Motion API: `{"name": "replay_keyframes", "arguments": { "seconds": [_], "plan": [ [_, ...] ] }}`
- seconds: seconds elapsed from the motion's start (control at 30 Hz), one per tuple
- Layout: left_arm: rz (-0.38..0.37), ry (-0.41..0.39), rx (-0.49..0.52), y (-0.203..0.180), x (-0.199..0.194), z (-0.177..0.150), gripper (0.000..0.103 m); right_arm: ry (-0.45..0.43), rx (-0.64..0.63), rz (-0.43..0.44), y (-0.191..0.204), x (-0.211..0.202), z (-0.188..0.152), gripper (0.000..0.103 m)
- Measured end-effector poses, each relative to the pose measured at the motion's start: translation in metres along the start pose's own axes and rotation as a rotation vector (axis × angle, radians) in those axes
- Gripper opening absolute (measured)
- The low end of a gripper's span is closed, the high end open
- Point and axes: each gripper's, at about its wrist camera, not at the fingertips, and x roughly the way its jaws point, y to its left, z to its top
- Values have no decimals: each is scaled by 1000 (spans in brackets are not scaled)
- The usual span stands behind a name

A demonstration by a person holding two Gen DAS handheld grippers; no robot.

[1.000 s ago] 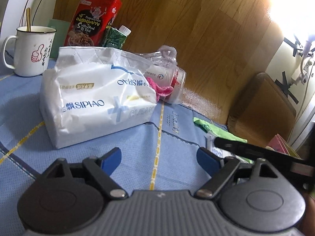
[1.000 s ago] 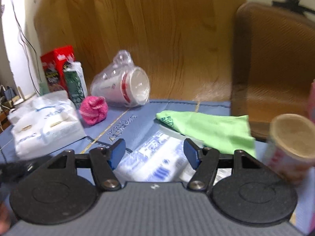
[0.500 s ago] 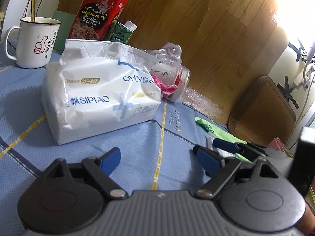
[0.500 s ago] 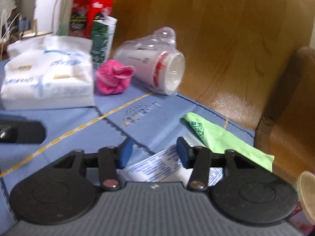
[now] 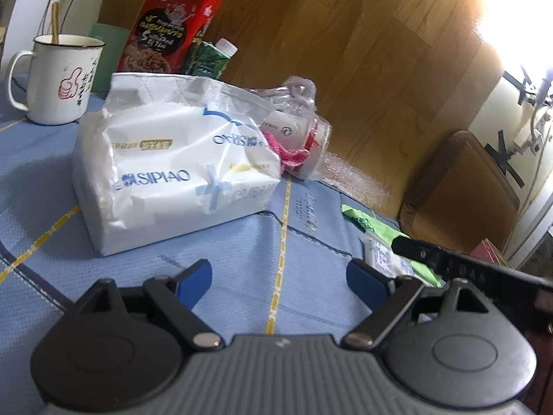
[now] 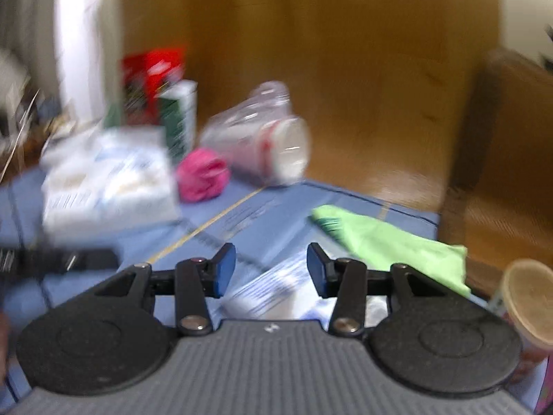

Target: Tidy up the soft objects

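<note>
A white SIPIAO tissue pack (image 5: 172,169) lies on the blue tablecloth (image 5: 242,259), just ahead of my open, empty left gripper (image 5: 280,276). A pink knitted ball (image 6: 202,180) sits behind the pack's right end and peeks out in the left wrist view (image 5: 293,155). A green cloth (image 6: 387,238) lies at the right, over a white printed packet (image 6: 276,287). My right gripper (image 6: 271,269) is open and empty, low over that packet. The right wrist view is blurred by motion. The tissue pack also shows in that view (image 6: 107,186).
A bagged stack of paper cups (image 5: 300,138) lies on its side behind the ball. A white mug (image 5: 58,79), a red snack box (image 5: 169,31) and a green carton (image 5: 207,58) stand at the back. A brown-lidded cup (image 6: 528,301) stands at the right edge, beside a wooden chair (image 5: 459,186).
My right gripper swung left and then back right over the printed packet, with its jaws a little narrower than a second ago. My left gripper lowered slightly toward the tissue pack. Nothing was picked up.
</note>
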Motion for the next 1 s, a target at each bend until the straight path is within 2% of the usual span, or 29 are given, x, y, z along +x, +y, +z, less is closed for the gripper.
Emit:
{"name": "replay_keyframes", "arguments": {
  "seconds": [0.07,0.2,0.27,0.3,0.43,0.53,0.83,1.0],
  "plan": [
    [-9,1,21,-4,0,-1,88,14,39,-24,-11,5,0,49],
    [-34,7,77,-12,0,-3,88,55,26,-52,-14,18,-7,50],
    [-39,8,106,-17,0,-4,88,52,-13,-107,-12,24,-10,67],
    [-42,8,118,-18,0,-4,88,50,-10,-112,-14,28,-10,71],
    [-55,9,129,-20,0,-4,87,92,87,-32,-32,40,-5,75],
    [-67,19,116,-18,0,-3,86,110,52,20,-25,36,-4,68],
    [-108,34,53,-8,0,0,86,105,-67,151,7,8,-24,68],
    [-130,56,70,-12,2,-1,85,93,-130,219,19,-21,-41,70]
  ]
}}
